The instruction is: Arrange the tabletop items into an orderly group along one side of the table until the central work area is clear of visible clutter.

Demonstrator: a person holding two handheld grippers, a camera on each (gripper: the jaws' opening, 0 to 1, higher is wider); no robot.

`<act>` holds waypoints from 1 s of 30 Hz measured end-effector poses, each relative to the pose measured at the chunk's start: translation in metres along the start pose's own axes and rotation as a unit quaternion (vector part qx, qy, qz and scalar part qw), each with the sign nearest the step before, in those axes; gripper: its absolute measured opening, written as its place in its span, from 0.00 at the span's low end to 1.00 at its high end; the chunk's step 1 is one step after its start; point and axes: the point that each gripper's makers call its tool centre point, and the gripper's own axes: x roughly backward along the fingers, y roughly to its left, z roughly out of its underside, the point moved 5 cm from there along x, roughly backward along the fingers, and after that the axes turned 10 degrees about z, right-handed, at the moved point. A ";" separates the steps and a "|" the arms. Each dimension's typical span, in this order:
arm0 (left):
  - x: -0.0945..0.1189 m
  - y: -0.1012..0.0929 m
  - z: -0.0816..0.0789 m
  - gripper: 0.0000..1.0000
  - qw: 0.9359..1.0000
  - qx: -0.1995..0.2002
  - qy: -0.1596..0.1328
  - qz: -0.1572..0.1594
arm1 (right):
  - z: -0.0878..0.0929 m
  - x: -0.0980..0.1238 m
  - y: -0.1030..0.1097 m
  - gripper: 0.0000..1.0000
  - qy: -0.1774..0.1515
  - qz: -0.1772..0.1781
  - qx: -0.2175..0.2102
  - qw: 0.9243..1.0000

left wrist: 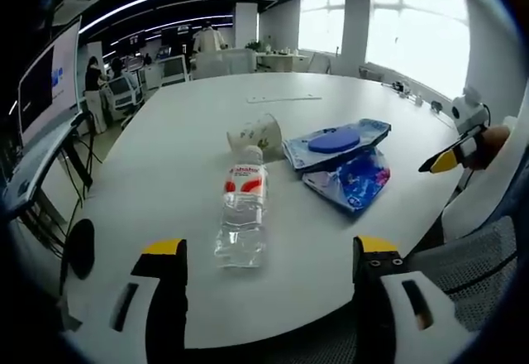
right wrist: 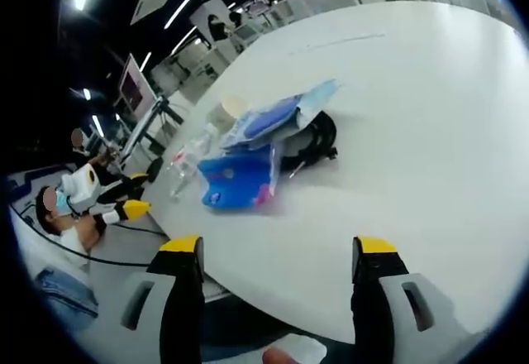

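A clear water bottle point(left wrist: 241, 215) point(right wrist: 186, 165) with a red label lies on its side on the white table point(left wrist: 190, 132) point(right wrist: 430, 116). Beyond it a paper cup point(left wrist: 256, 135) point(right wrist: 231, 103) is tipped over. To the right lies a flat blue packet point(left wrist: 335, 142) point(right wrist: 269, 116), partly on top of a shiny blue pouch point(left wrist: 351, 178) point(right wrist: 235, 178). A black item point(right wrist: 318, 145) sits beside the packet. My left gripper point(left wrist: 270, 248) point(right wrist: 124, 203) hovers open at the table's near edge, in front of the bottle. My right gripper point(right wrist: 277, 244) point(left wrist: 450, 161) is open too, off the table's side, holding nothing.
A grey mesh chair point(left wrist: 463, 265) stands at the table's near corner. A screen on a stand point(left wrist: 50, 91) stands left of the table. Desks and people fill the room's back point(left wrist: 198, 45). Small items point(left wrist: 413, 95) lie along the table's far right edge. A person point(right wrist: 66, 215) sits below the table.
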 end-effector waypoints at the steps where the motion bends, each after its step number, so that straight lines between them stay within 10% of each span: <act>1: 0.000 0.000 0.000 0.84 1.000 0.002 0.000 0.000 | 0.000 0.000 -0.001 0.72 0.000 0.000 -0.001 1.000; 30: -0.052 0.017 -0.032 0.87 0.997 0.011 0.070 0.017 | -0.003 0.001 -0.005 0.68 -0.004 -0.016 -0.035 0.999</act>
